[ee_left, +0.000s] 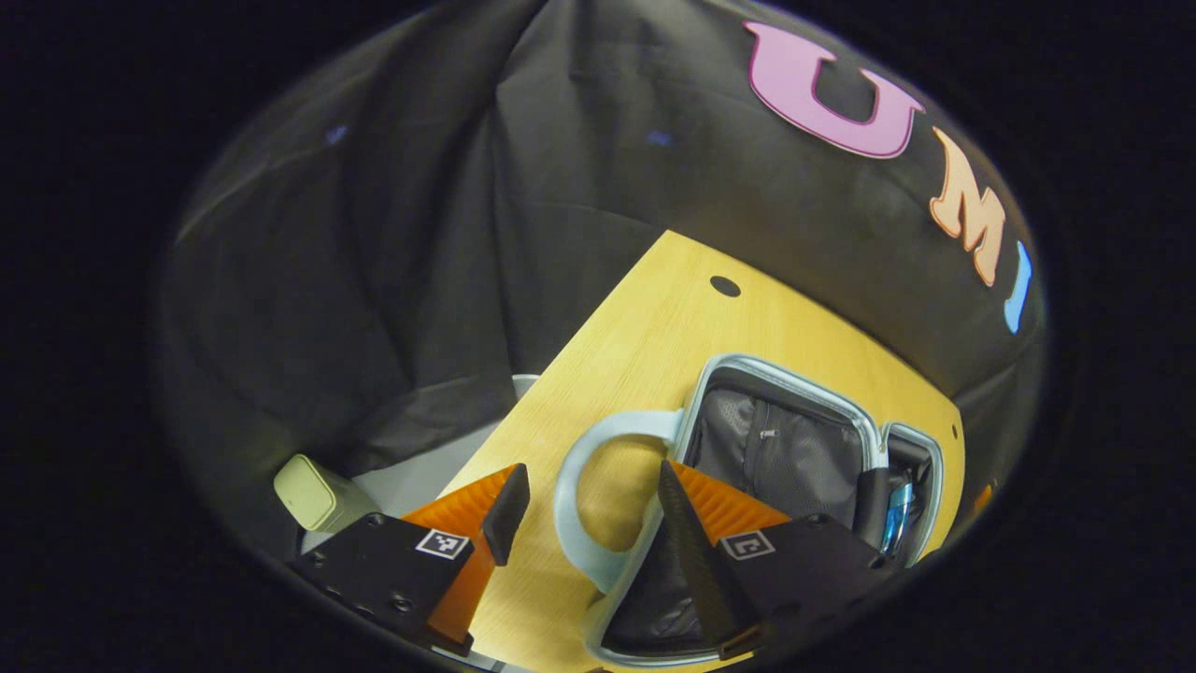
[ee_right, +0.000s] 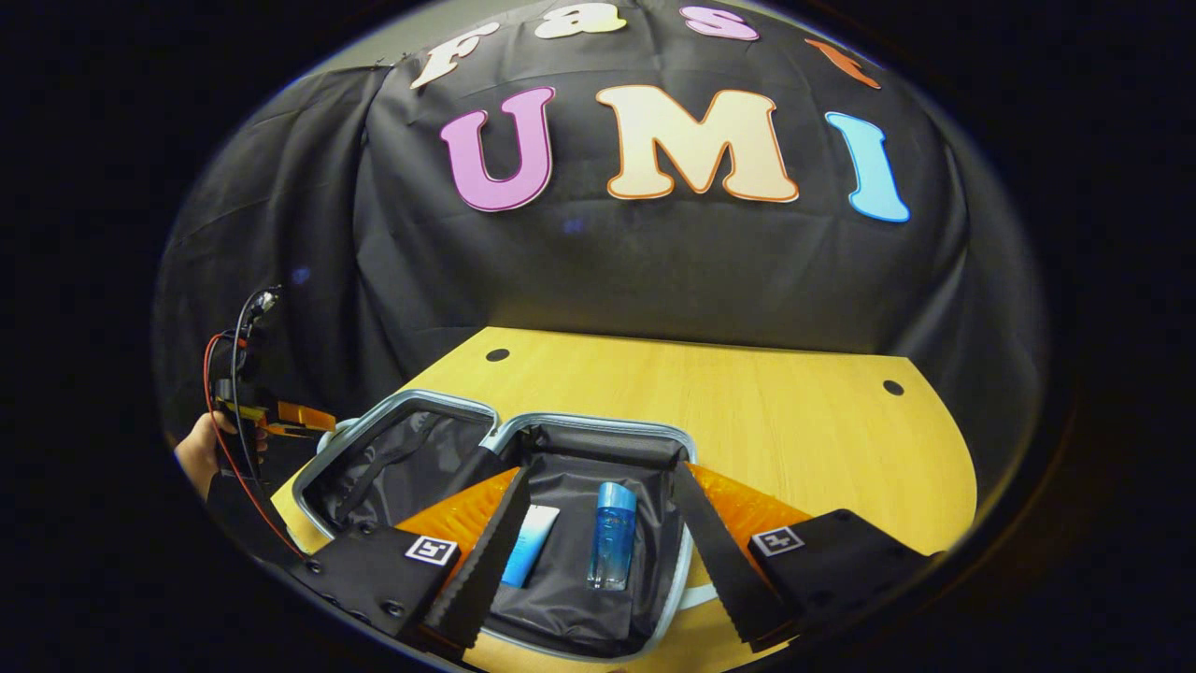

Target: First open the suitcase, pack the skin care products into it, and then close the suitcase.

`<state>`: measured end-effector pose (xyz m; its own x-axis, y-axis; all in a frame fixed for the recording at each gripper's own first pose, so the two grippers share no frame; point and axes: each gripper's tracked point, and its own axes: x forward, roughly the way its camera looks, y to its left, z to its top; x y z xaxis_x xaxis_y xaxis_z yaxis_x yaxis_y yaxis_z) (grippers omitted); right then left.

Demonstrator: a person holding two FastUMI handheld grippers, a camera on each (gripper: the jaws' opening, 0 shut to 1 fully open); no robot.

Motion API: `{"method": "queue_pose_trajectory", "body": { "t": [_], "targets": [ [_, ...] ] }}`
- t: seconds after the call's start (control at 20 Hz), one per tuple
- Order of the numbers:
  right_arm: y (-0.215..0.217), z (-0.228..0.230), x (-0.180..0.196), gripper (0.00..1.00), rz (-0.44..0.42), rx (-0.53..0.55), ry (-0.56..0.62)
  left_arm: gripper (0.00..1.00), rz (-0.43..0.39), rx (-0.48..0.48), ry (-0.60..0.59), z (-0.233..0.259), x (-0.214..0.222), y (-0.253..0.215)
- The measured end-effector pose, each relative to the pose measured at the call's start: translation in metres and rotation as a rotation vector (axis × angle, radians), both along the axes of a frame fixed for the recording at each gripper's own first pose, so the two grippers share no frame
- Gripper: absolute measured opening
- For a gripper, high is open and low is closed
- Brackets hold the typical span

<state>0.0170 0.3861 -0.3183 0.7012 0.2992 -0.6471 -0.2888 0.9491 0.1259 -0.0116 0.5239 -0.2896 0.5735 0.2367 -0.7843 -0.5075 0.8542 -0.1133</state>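
Now: suitcase [ee_right: 402,411] 1, open | tube [ee_right: 529,543] 1, bottle [ee_right: 612,535] 1 inside | left tool [ee_left: 589,509], right tool [ee_right: 598,551] wide, empty

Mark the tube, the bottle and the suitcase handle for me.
Tube [ee_right: 529,545]: right gripper view, mid-body, lying in the suitcase.
Bottle [ee_right: 612,537]: right gripper view, its clear body, beside the tube.
Handle [ee_left: 572,467]: left gripper view, left side of the loop.
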Motion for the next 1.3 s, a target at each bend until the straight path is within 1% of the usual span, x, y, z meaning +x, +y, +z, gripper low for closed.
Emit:
{"method": "queue_pose_trajectory", "body": {
  "t": [0.05, 0.1, 0.15, 0.2, 0.25, 0.35, 0.45, 0.55, 0.65, 0.7, 0.75, 0.85, 0.9, 0.95, 1.1, 1.3],
  "targets": [
    [-0.001, 0.0, 0.0, 0.98, -0.003, -0.004, 0.001, 0.82, 0.012, 0.005, 0.025, -0.007, -0.003, 0.006],
    [-0.003, 0.0, -0.001, 0.98, -0.006, -0.012, 0.0, 0.8, 0.021, -0.003, 0.042, -0.019, -0.003, 0.008],
    [-0.004, 0.002, -0.001, 0.98, -0.006, -0.018, -0.003, 0.83, 0.026, -0.017, 0.061, -0.024, -0.004, 0.008],
    [-0.004, 0.002, -0.002, 0.93, -0.007, -0.023, -0.005, 0.84, 0.026, -0.028, 0.081, -0.031, -0.005, 0.008],
    [-0.005, 0.002, -0.002, 0.98, -0.007, -0.027, -0.003, 0.84, 0.023, -0.04, 0.099, -0.038, -0.005, 0.008],
    [-0.007, 0.001, -0.003, 0.98, -0.013, -0.033, 0.001, 0.84, 0.017, -0.068, 0.134, -0.05, -0.007, 0.009],
    [-0.009, 0.003, -0.003, 0.98, -0.017, -0.039, -0.001, 0.78, 0.003, -0.092, 0.145, -0.057, -0.007, 0.01],
    [-0.012, 0.005, -0.004, 0.98, -0.014, -0.044, -0.005, 0.45, 0.0, -0.112, 0.175, -0.067, -0.006, 0.003],
    [-0.016, 0.006, -0.005, 0.98, -0.013, -0.051, -0.015, 0.12, -0.024, -0.08, 0.174, -0.059, -0.005, 0.002],
    [-0.019, 0.008, -0.005, 0.94, -0.013, -0.049, -0.019, 0.1, -0.035, -0.061, 0.152, -0.051, -0.001, 0.002],
    [-0.02, 0.009, -0.004, 0.98, -0.016, -0.045, -0.023, 0.08, -0.051, -0.053, 0.148, -0.045, -0.001, -0.003],
    [-0.023, 0.013, -0.004, 0.98, -0.019, -0.032, -0.03, 0.04, -0.065, -0.001, 0.128, -0.025, 0.001, -0.001],
    [-0.024, 0.016, -0.004, 0.94, -0.016, -0.024, -0.035, 0.03, -0.075, 0.026, 0.102, -0.01, 0.003, -0.002],
    [-0.025, 0.018, -0.004, 0.98, -0.008, -0.018, -0.044, 0.03, -0.089, 0.05, 0.078, 0.004, 0.003, -0.004],
    [-0.029, 0.025, -0.005, 0.98, 0.036, -0.004, -0.068, 0.0, -0.118, 0.126, 0.011, 0.053, 0.007, -0.016],
    [-0.045, 0.04, -0.008, 0.98, 0.067, 0.042, -0.094, 0.0, -0.155, 0.206, -0.058, 0.098, 0.017, -0.049]
  ]
}}
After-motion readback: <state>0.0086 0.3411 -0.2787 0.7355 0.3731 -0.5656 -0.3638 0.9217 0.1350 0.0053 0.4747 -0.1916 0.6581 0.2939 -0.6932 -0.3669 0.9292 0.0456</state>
